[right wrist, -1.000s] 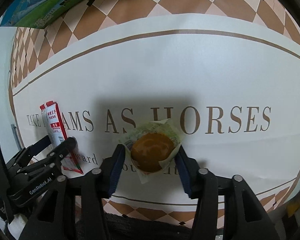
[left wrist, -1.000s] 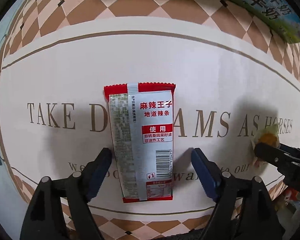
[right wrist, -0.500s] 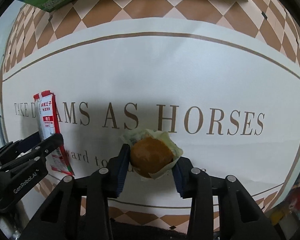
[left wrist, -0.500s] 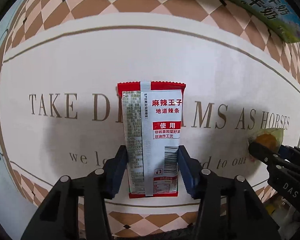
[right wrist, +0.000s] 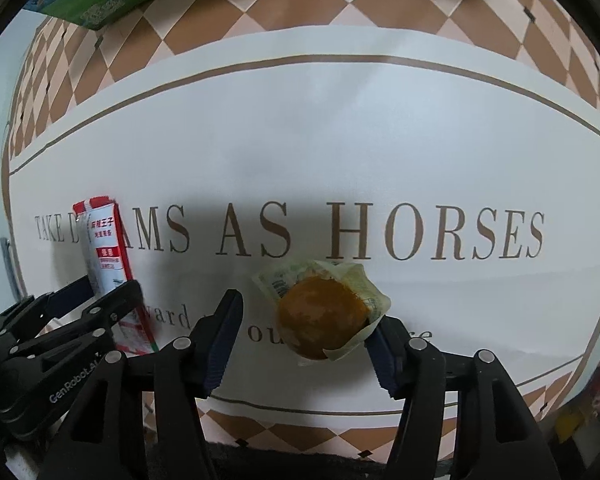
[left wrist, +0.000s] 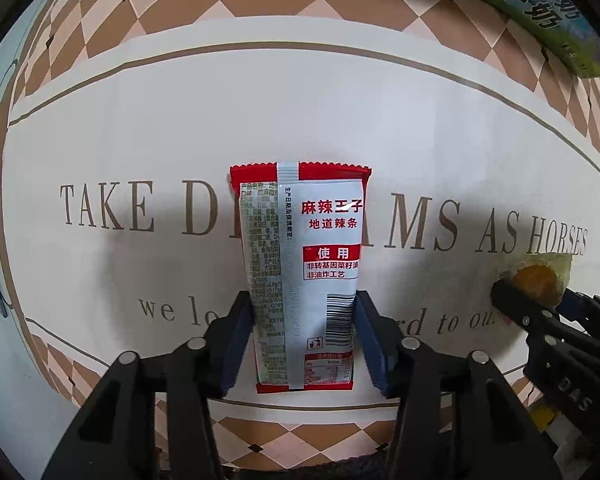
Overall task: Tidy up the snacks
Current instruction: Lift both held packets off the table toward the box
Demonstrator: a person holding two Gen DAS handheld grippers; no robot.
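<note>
Snack packet sits pinched between the closing left gripper, while the right gripper, opening, brackets the wrapped bun, one pad touching.

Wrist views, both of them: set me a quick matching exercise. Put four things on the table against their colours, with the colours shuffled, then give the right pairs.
Things:
1. snack packet
2. bun
3. milk box
4. tablecloth border

Colours:
A. brown and beige checks
B. green and blue
C. red and white
D. golden brown

Pairs: 1-C, 2-D, 3-B, 4-A
</note>
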